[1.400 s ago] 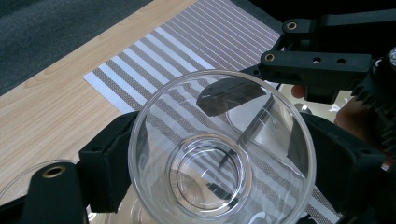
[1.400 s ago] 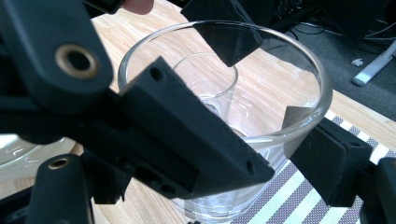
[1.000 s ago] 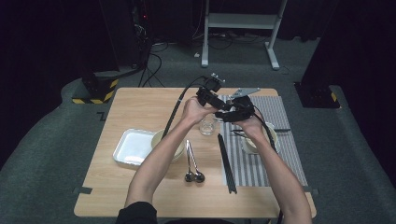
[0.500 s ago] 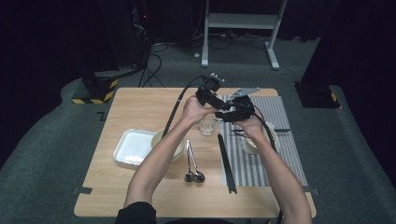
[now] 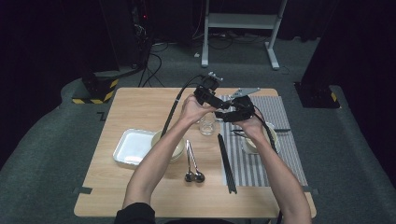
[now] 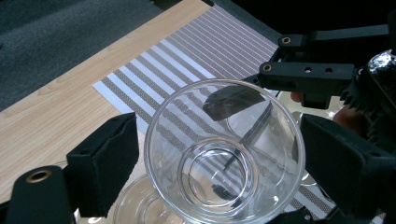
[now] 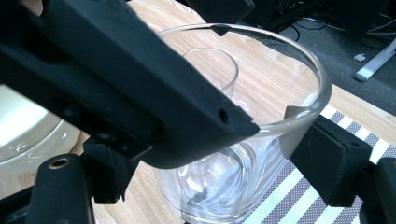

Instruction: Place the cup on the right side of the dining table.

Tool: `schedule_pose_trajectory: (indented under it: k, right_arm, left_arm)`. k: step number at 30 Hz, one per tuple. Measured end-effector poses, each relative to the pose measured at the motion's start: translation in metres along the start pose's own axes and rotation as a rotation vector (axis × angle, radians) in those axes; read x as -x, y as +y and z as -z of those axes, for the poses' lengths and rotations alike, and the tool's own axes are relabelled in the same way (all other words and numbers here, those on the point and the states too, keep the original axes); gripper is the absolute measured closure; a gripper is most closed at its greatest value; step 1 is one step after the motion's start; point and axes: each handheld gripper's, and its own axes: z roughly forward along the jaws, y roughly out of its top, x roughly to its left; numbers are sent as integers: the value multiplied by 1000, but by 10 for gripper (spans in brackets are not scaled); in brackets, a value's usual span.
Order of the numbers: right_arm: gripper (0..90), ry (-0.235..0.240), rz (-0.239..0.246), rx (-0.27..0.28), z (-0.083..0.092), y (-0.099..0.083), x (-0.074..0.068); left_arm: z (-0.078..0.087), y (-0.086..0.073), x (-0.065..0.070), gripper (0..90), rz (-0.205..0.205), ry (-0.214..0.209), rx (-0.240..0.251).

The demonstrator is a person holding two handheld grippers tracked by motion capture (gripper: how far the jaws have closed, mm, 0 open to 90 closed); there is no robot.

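A clear drinking glass (image 6: 224, 154) hangs in the air between both grippers. My left gripper (image 6: 219, 161) has its jaws against two opposite sides of the rim. My right gripper (image 7: 217, 170) clamps the same glass (image 7: 261, 154) crosswise; one of its pads (image 6: 232, 100) shows through the far wall. A second clear glass (image 5: 207, 125) stands on the wood just under them, left of the striped mat. In the high view my left gripper (image 5: 210, 95) and right gripper (image 5: 237, 112) meet above the table's far middle, and the held glass is hidden between them.
A white tray (image 5: 133, 147) lies at the left with a pale bowl (image 5: 173, 148) beside it under the left forearm. Two spoons (image 5: 191, 163) and black chopsticks (image 5: 226, 161) lie mid-table. The striped placemat (image 5: 285, 158) carries another bowl (image 5: 272, 138) under the right arm.
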Motion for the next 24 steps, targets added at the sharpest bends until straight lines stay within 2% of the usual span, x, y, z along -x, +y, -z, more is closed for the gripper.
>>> schedule_pose_trajectory:
  k: [5,24]
  right_arm:
    - [210,-6,-3,-5,0,-1,1]
    - [210,-34,-13,-2,5,-3,6]
  left_arm:
    - [3,0,-2,111,13,-12,13]
    - [19,-9,-14,109,41,16,46]
